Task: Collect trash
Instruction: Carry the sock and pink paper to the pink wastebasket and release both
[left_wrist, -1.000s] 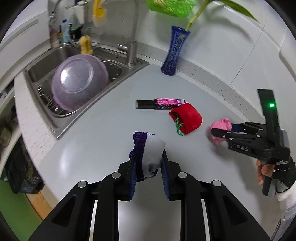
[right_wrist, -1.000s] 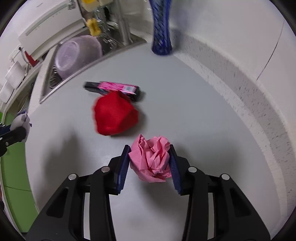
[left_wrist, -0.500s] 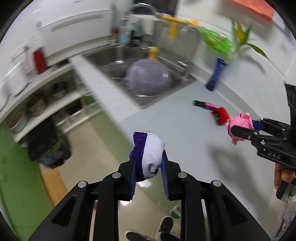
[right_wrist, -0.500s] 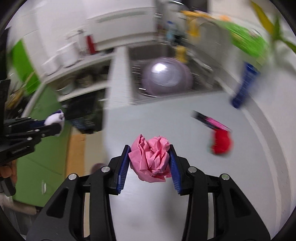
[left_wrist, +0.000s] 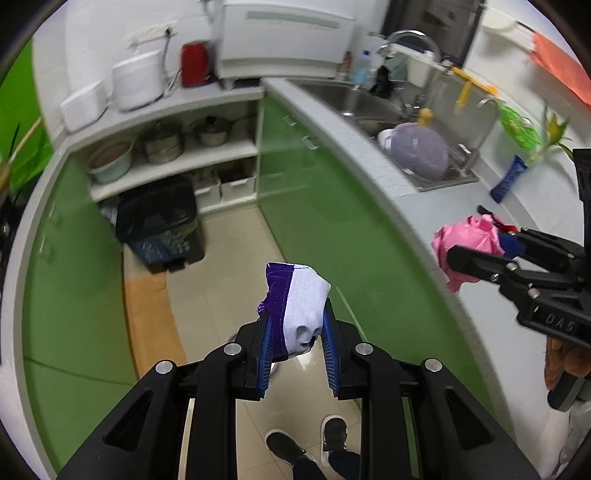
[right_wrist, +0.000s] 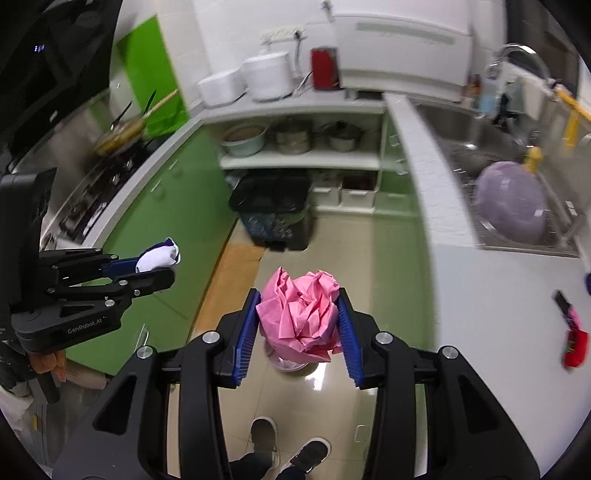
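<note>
My left gripper (left_wrist: 295, 332) is shut on a purple and white crumpled wrapper (left_wrist: 295, 302) and holds it above the kitchen floor. My right gripper (right_wrist: 297, 325) is shut on a crumpled pink paper ball (right_wrist: 301, 310), also over the floor. Each gripper shows in the other's view: the right one with the pink ball (left_wrist: 469, 240), the left one with the wrapper (right_wrist: 159, 258). A black trash bin (right_wrist: 273, 210) lined with a black bag stands on the floor ahead, by the shelves; it also shows in the left wrist view (left_wrist: 159, 218). A red object (right_wrist: 576, 345) and a pink and black wrapper (right_wrist: 567, 308) lie on the counter.
Green cabinets flank the narrow floor on both sides. A grey counter (right_wrist: 498, 314) with a sink (left_wrist: 369, 103) and a purple bowl (right_wrist: 511, 203) runs on the right. Shelves with pots (right_wrist: 295, 140) stand at the back. A stove with a pan (right_wrist: 122, 133) is left. The person's shoes (right_wrist: 288, 443) are below.
Both grippers have swung away from the counter to the left, carrying their trash, and now face the floor and the trash bin. The counter items have slid to the right edge of view.
</note>
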